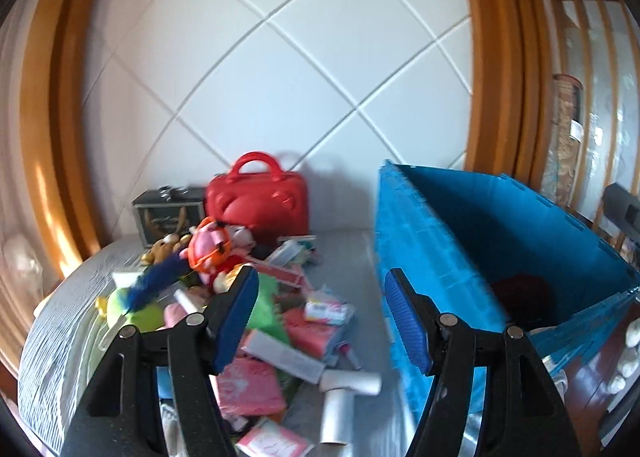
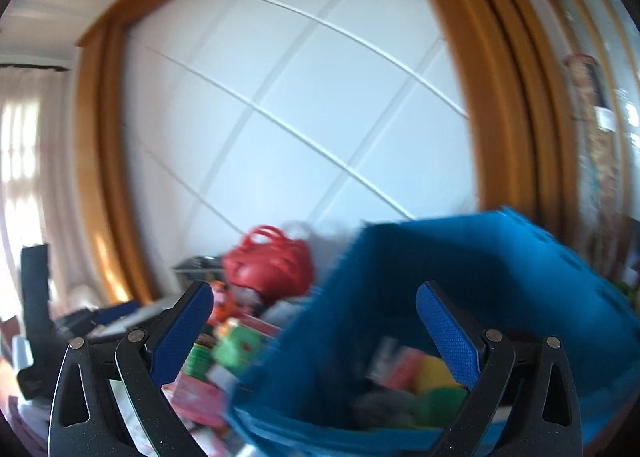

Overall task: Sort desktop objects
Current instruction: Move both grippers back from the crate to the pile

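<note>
A white wall panel [image 1: 280,77] crossed by diagonal grooves and framed in orange-brown wood fills the background behind a desk under sorting. A blue storage crate [image 1: 500,241] stands open on the right of the grey-clothed tabletop [image 1: 356,257], one wall rising beside the clutter; in the right wrist view, heavily blurred, the crate [image 2: 440,297] holds mixed items, among them something yellow and something green. Left of the crate lies the heap of desktop objects [image 1: 280,321]: pink packets, a green piece, white tubes and small boxes, spread across the cloth. At the back of the heap, against the wall, a red handled case [image 1: 260,197] stands upright, with a small dark box [image 1: 168,213] just beside it on the left. Soft toys [image 1: 208,249] in orange, pink, yellow and blue crowd the heap's far left side. The left gripper [image 1: 320,321] hangs over the gap between heap and crate, its blue-padded jaws spread apart with nothing between them. The right gripper [image 2: 316,333] points at the crate's near rim, its jaws likewise parted wide and gripping nothing.
</note>
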